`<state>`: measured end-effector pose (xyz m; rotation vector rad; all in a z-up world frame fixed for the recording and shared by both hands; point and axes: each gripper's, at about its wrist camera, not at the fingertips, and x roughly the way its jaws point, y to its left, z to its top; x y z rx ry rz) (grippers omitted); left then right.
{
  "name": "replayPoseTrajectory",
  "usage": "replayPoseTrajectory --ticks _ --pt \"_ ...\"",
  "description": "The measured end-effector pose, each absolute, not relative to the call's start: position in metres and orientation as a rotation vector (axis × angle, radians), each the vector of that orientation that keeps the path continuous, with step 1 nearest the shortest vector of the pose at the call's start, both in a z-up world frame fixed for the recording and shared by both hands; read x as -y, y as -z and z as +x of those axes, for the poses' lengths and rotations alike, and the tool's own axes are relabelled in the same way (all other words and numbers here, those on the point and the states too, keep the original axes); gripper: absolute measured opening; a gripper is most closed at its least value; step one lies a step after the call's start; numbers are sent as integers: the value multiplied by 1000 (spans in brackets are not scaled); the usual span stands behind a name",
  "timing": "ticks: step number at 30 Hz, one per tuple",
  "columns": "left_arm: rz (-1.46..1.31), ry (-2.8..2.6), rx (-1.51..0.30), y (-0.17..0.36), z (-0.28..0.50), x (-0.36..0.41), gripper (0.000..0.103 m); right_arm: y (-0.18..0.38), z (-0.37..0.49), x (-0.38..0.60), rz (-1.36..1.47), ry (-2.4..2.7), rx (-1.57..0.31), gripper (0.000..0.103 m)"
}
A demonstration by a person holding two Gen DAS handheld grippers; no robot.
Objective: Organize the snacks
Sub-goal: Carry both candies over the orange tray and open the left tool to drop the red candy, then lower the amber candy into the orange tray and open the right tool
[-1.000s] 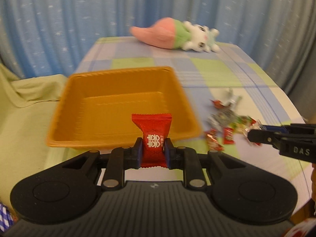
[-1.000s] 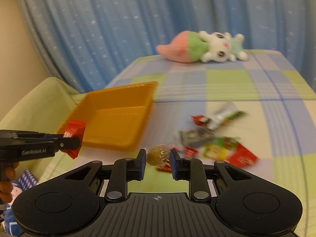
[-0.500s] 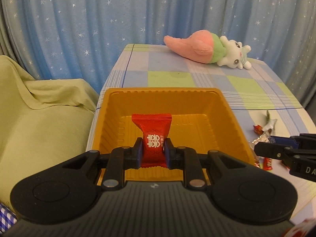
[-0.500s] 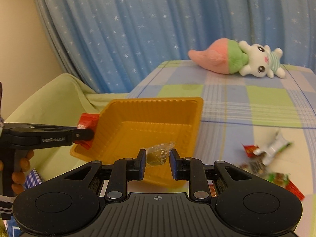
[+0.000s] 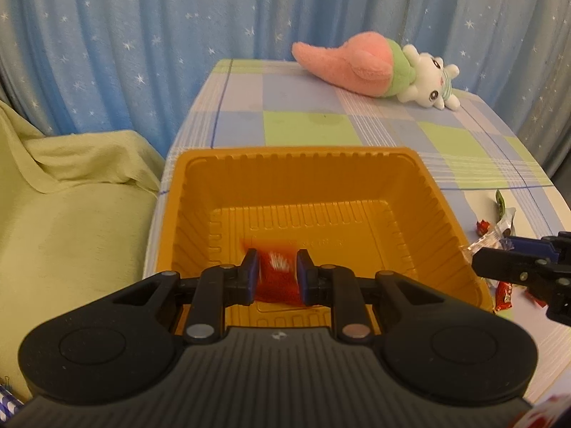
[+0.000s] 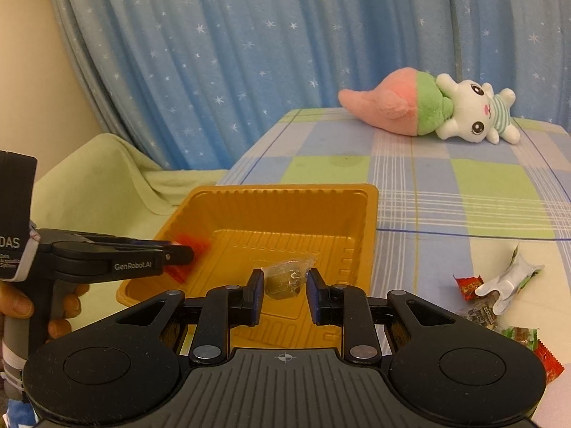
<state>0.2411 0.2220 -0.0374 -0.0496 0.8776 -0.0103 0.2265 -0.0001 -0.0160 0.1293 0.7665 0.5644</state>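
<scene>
An orange plastic tray (image 5: 292, 151) stands at the table's near left corner and also shows in the right wrist view as the tray (image 6: 285, 189). My left gripper (image 5: 276, 267) hangs over the tray's near left part, shut on a red wrapped candy (image 5: 276, 278) that looks blurred and tipped low between the pads. From the right wrist view the left gripper (image 6: 189, 253) reaches in from the left. My right gripper (image 6: 283, 274) is over the tray's near edge, shut on a brown candy in clear wrap (image 6: 285, 280). It enters the left wrist view as the right gripper (image 5: 478, 260).
Several loose snacks (image 6: 499, 285) lie on the checked tablecloth right of the tray, seen too as snacks (image 5: 499, 221). A pink and white plush toy (image 5: 374, 67) rests at the far side. A green covered seat (image 5: 71, 214) adjoins the table's left edge. A hand (image 6: 14, 306) holds the left gripper.
Both grippers have moved left from the snack pile to over the tray, each still carrying its candy. The red candy now sits lower and blurred in the left jaws.
</scene>
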Motion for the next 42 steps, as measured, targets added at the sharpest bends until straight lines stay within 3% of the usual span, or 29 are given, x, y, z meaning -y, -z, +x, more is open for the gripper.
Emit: replayPoseTrajectory --ticks 9,14,36,42 --pt "-71 12 -928 46 233 -230 22 17 232 -1 132 -550 -777 26" --pt "-78 4 -947 44 227 -236 29 20 236 -5 133 -557 -789 26" --pt "-86 -12 -953 36 224 -250 35 36 261 -57 98 -632 -831 26" --pt "-80 -15 -948 34 224 -250 40 34 268 -65 91 -631 -812 30"
